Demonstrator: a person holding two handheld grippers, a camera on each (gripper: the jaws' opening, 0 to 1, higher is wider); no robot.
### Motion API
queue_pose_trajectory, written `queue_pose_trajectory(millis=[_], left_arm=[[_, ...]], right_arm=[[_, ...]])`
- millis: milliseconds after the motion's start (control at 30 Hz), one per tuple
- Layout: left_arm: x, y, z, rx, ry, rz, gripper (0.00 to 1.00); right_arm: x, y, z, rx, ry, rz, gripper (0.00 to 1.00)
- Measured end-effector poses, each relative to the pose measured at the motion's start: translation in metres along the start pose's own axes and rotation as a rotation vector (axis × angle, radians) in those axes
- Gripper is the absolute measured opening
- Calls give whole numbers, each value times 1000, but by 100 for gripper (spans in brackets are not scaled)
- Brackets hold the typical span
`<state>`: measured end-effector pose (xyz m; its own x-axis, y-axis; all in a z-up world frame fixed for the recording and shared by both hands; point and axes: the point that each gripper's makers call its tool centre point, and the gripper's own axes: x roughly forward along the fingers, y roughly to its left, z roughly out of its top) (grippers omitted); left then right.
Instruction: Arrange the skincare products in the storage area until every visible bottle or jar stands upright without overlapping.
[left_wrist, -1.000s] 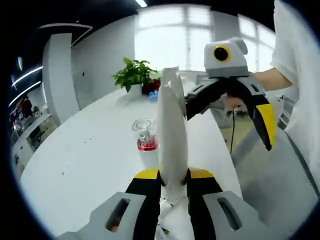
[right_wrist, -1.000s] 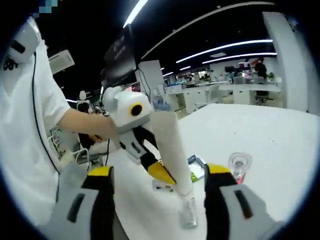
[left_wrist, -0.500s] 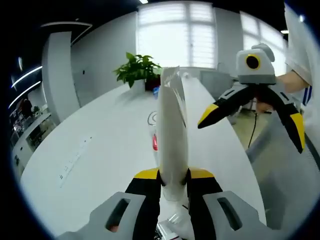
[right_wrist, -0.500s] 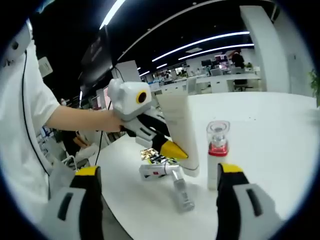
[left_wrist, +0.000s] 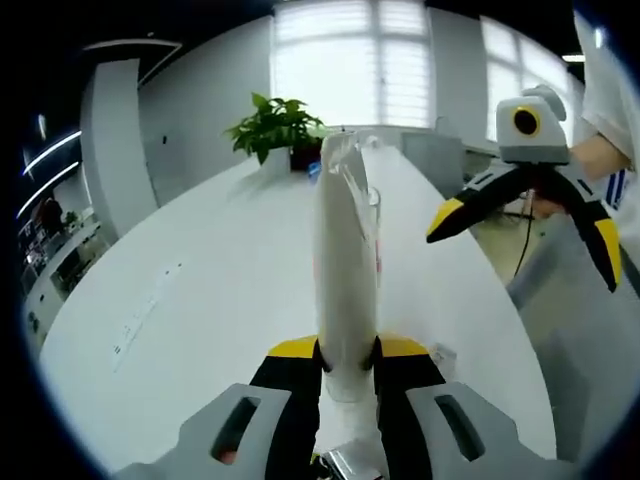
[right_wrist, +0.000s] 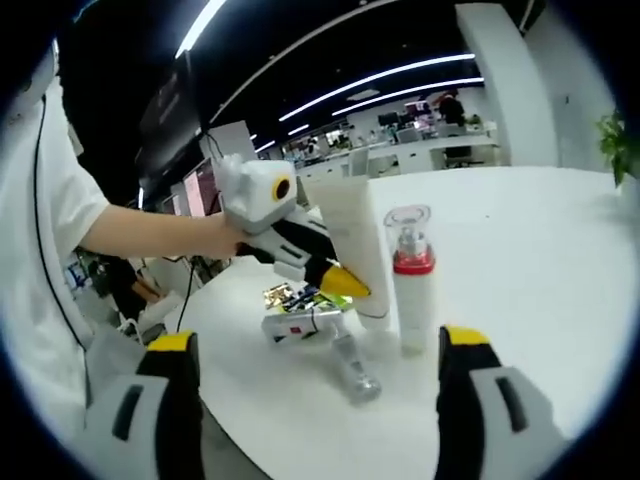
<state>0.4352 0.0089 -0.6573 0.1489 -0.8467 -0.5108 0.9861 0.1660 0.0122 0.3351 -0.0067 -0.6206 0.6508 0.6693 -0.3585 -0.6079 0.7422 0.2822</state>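
Note:
My left gripper (left_wrist: 347, 350) is shut on a white tube (left_wrist: 345, 250), held nearly upright with its crimped end up. In the right gripper view the same left gripper (right_wrist: 350, 285) holds the tube (right_wrist: 350, 240) with its lower end at the table, close beside an upright white bottle (right_wrist: 410, 285) with a red band and clear cap. Near them lie a white and red tube (right_wrist: 300, 322) and a slim clear bottle (right_wrist: 355, 372). My right gripper (right_wrist: 318, 350) is open and holds nothing; the left gripper view has it (left_wrist: 525, 235) hanging open to the right.
A shiny packet (right_wrist: 300, 297) lies behind the fallen items near the table's edge. The long white table (left_wrist: 200, 290) runs back to a potted plant (left_wrist: 280, 125). A person's arm and white sleeve (right_wrist: 60, 230) sit at the left.
The tube has come down closer to the upright bottle and now nearly hides it in the left gripper view. The right gripper stays open, a little farther back.

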Motion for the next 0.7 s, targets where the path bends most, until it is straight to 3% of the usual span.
queue_pose_trajectory(millis=[400, 700], left_arm=[[8, 1, -14, -16, 6, -9, 16], [12, 3, -10, -35, -25, -10, 17]], right_arm=[[-7, -12, -12, 49, -1, -58, 99], [-11, -18, -16, 64, 0, -83, 99]])
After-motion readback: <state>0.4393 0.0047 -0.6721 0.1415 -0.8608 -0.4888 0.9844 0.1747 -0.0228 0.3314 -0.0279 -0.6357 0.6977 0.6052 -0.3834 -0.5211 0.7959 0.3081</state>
